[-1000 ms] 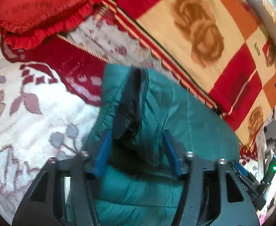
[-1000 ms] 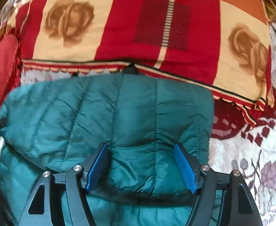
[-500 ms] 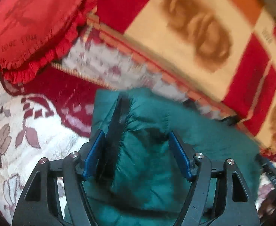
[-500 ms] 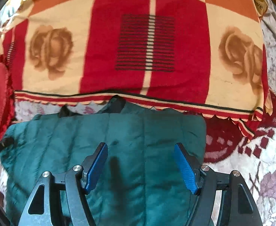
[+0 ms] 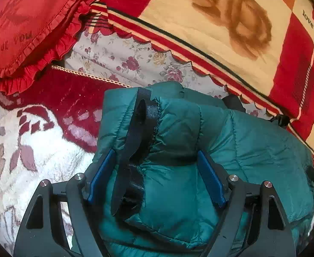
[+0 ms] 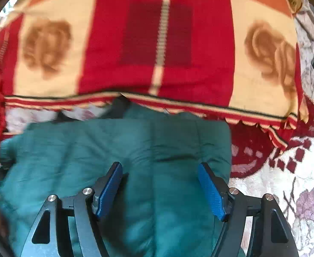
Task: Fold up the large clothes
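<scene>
A teal quilted puffer jacket (image 5: pixel 238 150) lies folded on the bed, with a black strap and cuff (image 5: pixel 139 132) running along its left edge. My left gripper (image 5: pixel 155 162) is open, its blue pads on either side of the folded left corner, just above the fabric. In the right wrist view the jacket (image 6: pixel 118 145) fills the lower middle. My right gripper (image 6: pixel 160 176) is open over the jacket's right part, holding nothing. That view is blurred.
A red, cream and orange rose-patterned blanket (image 5: pixel 231 21) lies beyond the jacket; it also shows in the right wrist view (image 6: pixel 157 42). A red frilled heart cushion (image 5: pixel 24 25) sits at the far left. A white and red floral bedcover (image 5: pixel 34 141) lies underneath.
Both grippers have pulled back and risen from the jacket, with jaws wide. The left one opened from around the sleeve fold. The jacket stays folded on the bed.
</scene>
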`<state>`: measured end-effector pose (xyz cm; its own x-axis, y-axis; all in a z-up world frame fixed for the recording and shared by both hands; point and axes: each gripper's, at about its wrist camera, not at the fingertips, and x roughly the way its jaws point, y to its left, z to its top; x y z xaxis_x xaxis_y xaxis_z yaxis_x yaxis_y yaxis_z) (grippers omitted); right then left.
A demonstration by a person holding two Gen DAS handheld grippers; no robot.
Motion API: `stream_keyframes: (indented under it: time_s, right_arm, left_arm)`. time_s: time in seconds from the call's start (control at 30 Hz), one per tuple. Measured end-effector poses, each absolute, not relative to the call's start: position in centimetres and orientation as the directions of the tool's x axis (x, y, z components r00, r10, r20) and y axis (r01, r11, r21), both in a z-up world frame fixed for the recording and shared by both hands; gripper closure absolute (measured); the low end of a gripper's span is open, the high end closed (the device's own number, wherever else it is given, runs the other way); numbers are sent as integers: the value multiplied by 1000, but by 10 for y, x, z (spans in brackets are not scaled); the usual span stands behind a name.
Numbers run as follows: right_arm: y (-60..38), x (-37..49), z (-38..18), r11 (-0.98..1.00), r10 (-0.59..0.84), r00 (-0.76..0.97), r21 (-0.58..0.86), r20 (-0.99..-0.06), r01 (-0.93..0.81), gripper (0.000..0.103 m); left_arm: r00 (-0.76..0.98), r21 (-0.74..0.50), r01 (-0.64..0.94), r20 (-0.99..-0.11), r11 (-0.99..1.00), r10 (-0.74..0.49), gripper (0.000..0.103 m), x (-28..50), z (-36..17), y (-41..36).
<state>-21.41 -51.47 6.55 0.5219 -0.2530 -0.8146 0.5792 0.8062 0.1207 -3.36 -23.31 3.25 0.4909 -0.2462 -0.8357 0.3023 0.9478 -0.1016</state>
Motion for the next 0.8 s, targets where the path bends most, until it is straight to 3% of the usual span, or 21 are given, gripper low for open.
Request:
stream_keyframes:
  time_s: [0.13,0.2,0.33,0.6,0.8]
  right_arm:
    - [-490,-230,87,844,-229,576,135,-785,519,29]
    - [-480,-233,87,856,-227,572,118,-789,503,28]
    - [-471,-239,76,857,-219,556,114,-802,503,28]
    - [-469,-239,50,843,-226,518,102,-825,529,27]
    - [-469,-236,38,843,-229,495,84,-838,531,25]
  left_arm:
    - [487,-154,317,-820,936,-300,24,-36,41,-228]
    - [485,-250,324,-784,912,-387,24,-44,56,-219]
    - [494,-315,339,-742,887,-452,24,-60,77,-216]
    - [451,-192,364,-820,911,-353,24,-76,46,-228]
    - [463,-126,395,-828,910,-315,22,-78,36,-231]
